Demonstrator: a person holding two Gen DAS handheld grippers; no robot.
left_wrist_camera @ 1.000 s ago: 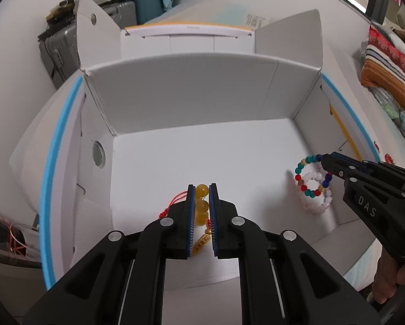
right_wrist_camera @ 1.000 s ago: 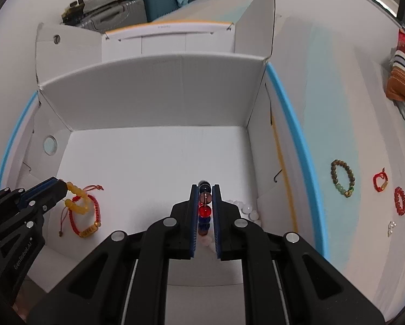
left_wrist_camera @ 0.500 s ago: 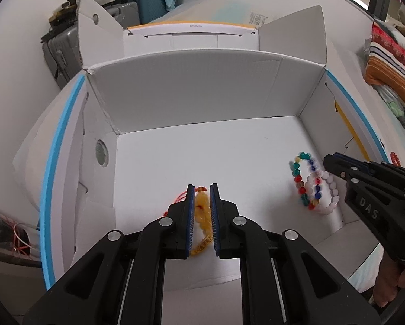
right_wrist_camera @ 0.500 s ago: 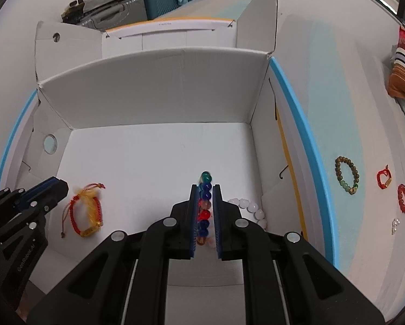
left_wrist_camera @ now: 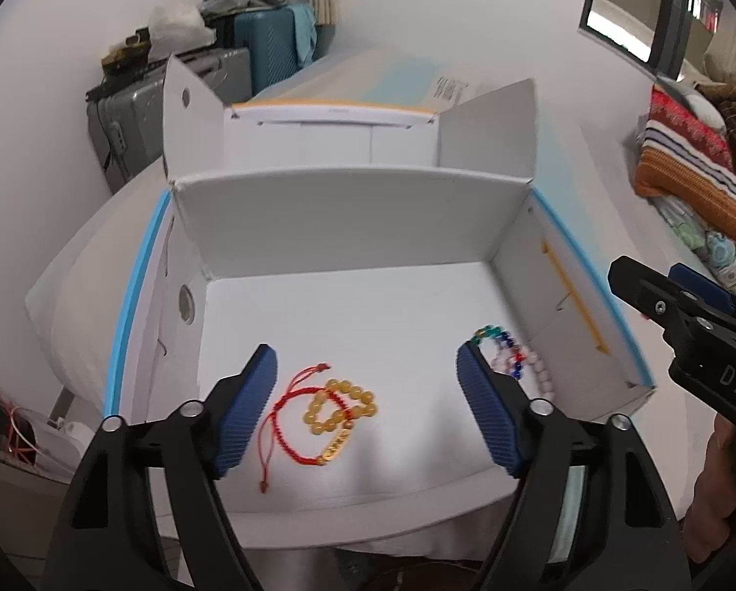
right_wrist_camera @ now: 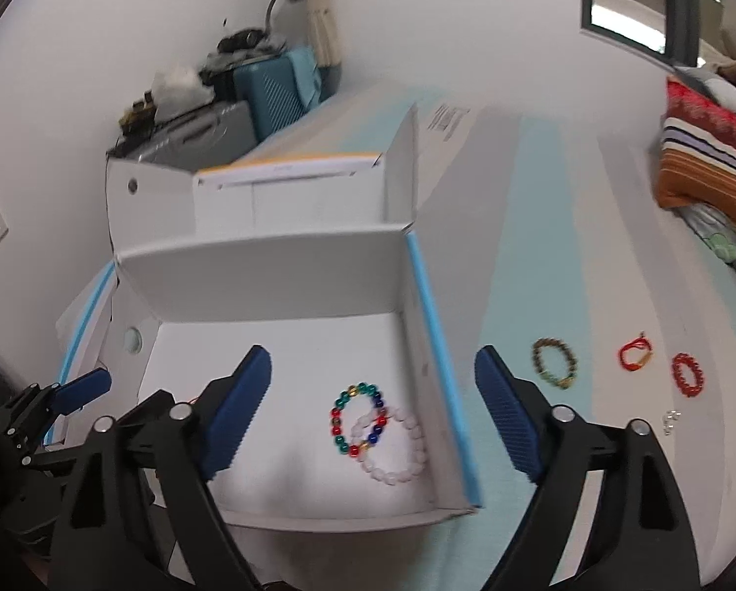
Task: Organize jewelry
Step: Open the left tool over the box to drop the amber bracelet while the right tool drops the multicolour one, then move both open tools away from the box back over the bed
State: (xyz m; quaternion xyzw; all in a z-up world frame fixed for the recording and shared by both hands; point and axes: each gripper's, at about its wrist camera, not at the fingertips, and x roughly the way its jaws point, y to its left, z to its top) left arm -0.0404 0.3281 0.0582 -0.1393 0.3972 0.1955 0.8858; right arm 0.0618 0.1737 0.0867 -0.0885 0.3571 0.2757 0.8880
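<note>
Both claws just sprang wide, nothing between the pads: left claw above flat yellow bead bracelet overlapping red cord bracelet, right claw above multicolour bracelet overlapping white bead bracelet, all on box floor.

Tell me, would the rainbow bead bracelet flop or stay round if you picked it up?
The rainbow bead bracelet would probably sag, since it looks like separate beads on a string. Its round, glossy beads may slip or roll. It looks light.
</note>
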